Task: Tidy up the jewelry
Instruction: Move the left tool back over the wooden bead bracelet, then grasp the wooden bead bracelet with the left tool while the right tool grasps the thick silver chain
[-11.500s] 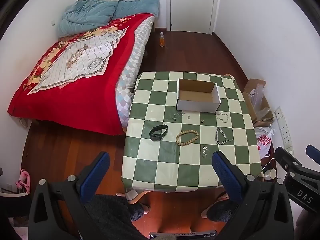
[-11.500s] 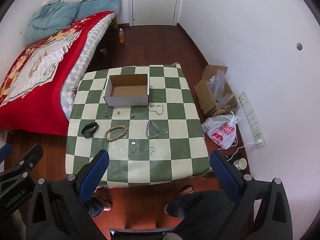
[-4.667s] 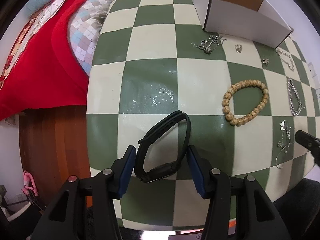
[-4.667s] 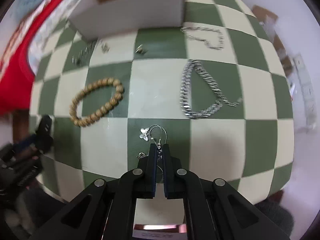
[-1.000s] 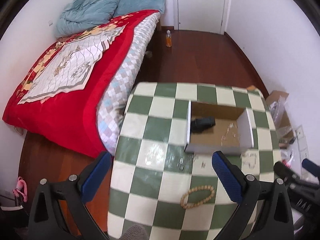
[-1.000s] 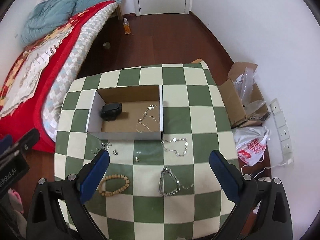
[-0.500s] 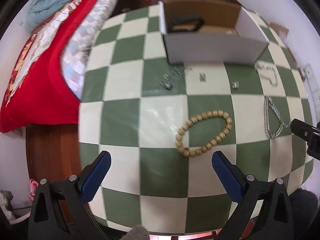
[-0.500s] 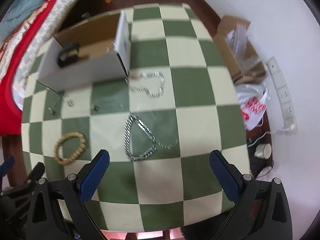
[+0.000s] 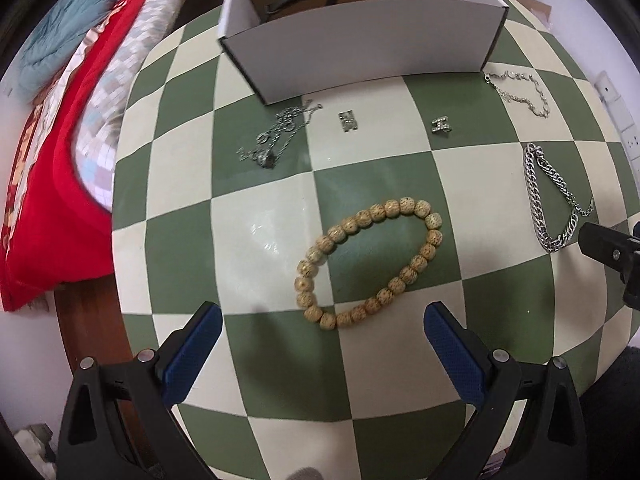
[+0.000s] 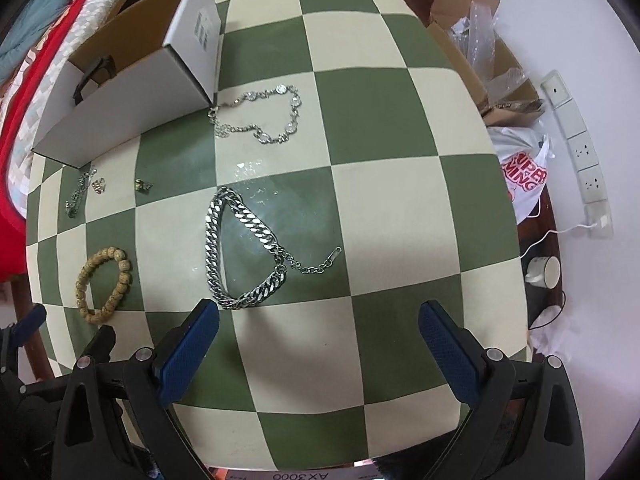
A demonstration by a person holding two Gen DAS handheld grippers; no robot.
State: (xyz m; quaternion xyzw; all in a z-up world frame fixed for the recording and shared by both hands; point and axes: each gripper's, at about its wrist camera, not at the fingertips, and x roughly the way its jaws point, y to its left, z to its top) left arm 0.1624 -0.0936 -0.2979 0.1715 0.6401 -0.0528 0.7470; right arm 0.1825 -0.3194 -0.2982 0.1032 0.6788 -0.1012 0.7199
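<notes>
One bead bracelet (image 9: pixel 370 264) lies on the checked table (image 9: pixel 180 240), just ahead of the left gripper (image 9: pixel 322 338), whose jaws gape, empty; one chain bracelet (image 10: pixel 240 248) lies just ahead of the right gripper (image 10: pixel 320 334), likewise wide, empty; two earrings (image 9: pixel 348 121), one thin necklace (image 9: pixel 276 136) and one crystal chain (image 10: pixel 264 114) sit near the box (image 9: pixel 360 52); one watch (image 10: pixel 94 74) is inside.
</notes>
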